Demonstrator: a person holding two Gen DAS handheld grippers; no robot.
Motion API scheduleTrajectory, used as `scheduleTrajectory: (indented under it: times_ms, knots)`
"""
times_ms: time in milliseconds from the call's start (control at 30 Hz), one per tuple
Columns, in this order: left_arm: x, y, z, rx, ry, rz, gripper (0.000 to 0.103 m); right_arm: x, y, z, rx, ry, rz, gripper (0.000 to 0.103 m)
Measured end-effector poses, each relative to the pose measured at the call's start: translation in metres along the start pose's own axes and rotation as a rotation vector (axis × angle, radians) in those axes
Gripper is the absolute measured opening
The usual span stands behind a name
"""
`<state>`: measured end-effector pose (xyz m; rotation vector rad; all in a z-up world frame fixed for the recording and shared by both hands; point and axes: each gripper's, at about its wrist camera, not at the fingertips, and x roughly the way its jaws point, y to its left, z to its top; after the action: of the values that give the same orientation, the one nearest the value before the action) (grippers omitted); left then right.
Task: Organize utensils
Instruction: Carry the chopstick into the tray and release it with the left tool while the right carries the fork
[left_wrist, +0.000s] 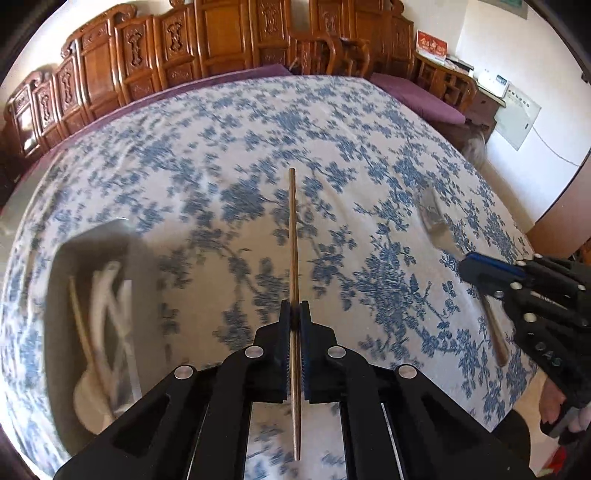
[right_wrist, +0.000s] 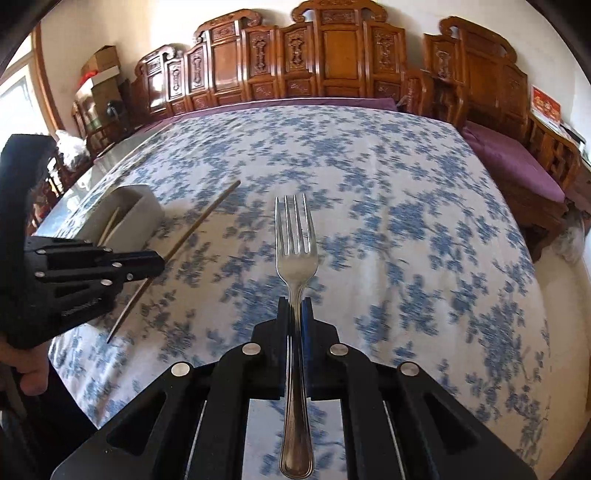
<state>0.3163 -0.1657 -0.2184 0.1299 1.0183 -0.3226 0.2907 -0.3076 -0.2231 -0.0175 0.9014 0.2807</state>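
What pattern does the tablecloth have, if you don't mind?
Blue flowers on white; the tablecloth shows best in the right wrist view.

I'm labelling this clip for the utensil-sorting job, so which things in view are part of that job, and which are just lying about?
Part of the job:
- chopstick, clamped in the left hand-held gripper
- fork, clamped in the right hand-held gripper
- white utensil bin, already holding utensils

Just there:
- floral tablecloth
- carved wooden bench
- purple cushion
- cardboard boxes
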Motion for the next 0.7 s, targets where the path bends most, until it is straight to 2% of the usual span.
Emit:
scheduleTrajectory:
  times_ms: [400,567,700]
  knots:
    - [-0.055,0.060,-0.003,-0.015,-0.083,0.012,0.003,0.012,0.067,0.025,-0.051,-0.016,0.072,0.008]
    - [-0.068,0.094,-0.004,-0.029,-0.106,0.007,0.003,0.014,0.087,0.033,-0.063,-0.024,0.088,0.008]
    - [-0.066,0.117,-0.006,-0.033,-0.092,0.009,0.003,0.014,0.098,0.040,-0.070,-0.031,0.095,0.008]
